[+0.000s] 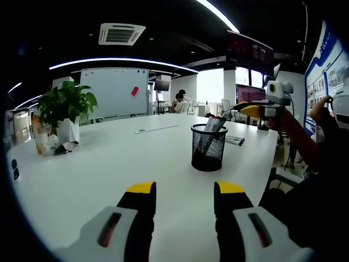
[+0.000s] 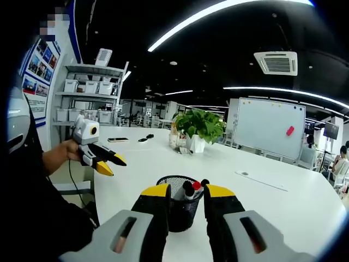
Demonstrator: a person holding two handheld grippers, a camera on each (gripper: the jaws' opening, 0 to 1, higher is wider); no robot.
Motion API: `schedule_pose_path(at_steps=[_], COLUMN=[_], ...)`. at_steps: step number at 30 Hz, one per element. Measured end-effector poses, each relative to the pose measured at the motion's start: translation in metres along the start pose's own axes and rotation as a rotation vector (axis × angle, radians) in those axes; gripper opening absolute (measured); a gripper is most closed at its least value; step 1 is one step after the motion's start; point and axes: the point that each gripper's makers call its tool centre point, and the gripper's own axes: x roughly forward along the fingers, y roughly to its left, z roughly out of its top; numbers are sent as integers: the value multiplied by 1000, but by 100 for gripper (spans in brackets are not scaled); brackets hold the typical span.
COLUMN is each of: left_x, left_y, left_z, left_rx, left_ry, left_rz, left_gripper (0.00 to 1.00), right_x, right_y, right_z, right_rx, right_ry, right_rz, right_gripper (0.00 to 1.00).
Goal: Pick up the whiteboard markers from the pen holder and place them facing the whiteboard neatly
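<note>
A black mesh pen holder (image 1: 208, 147) stands on the white table (image 1: 109, 169) and holds several whiteboard markers (image 1: 214, 124). My left gripper (image 1: 185, 191) is open, low over the table and short of the holder. A hand holds my right gripper (image 1: 255, 109) above and to the right of the holder. In the right gripper view the holder (image 2: 180, 207) shows in the gap of my open right gripper (image 2: 187, 192), with marker caps (image 2: 192, 187) sticking up. The left gripper (image 2: 112, 164) is at the left, jaws apart. The whiteboard (image 1: 114, 91) stands beyond the table.
A couple of markers (image 1: 234, 141) lie on the table right of the holder. A potted plant (image 1: 65, 106) and a bottle (image 1: 38, 136) sit at the far left. A flat ruler-like strip (image 1: 155, 129) lies toward the whiteboard. A person (image 1: 180, 102) sits in the background. Shelves (image 2: 90, 95) line the wall.
</note>
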Motion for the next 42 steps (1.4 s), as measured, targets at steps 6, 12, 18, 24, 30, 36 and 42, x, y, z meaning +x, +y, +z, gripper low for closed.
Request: schedule_pose_path(at_steps=[6,12,18,24,30,36,42], left_x=[-2,-3,0,-1,0,0,1], left_y=[1,3,0,0,-1,-1,-1], left_z=[0,1,3,2,2,0,-1], left_rx=[2,2,9,8,8,4,3], left_ry=[-1,0,0,3,4,8,11], left_rz=[3,10,1,3,-3,-3,-4], left_gripper=[44,44,44,43,43,43,43], right_x=[14,25,30,36,45,48,45], right_y=[-9,-8,-4,-5,-2,1,3], right_z=[-13,-21,-22,-24,-30,-26,-24], right_rx=[-5,17,10,4,-27,-36,-38], right_ry=[52,90,98,111,144,124,125], right_rz=[-14,11,29,25,34,21,18], right_gripper=[25,25,24,24,13,13,13])
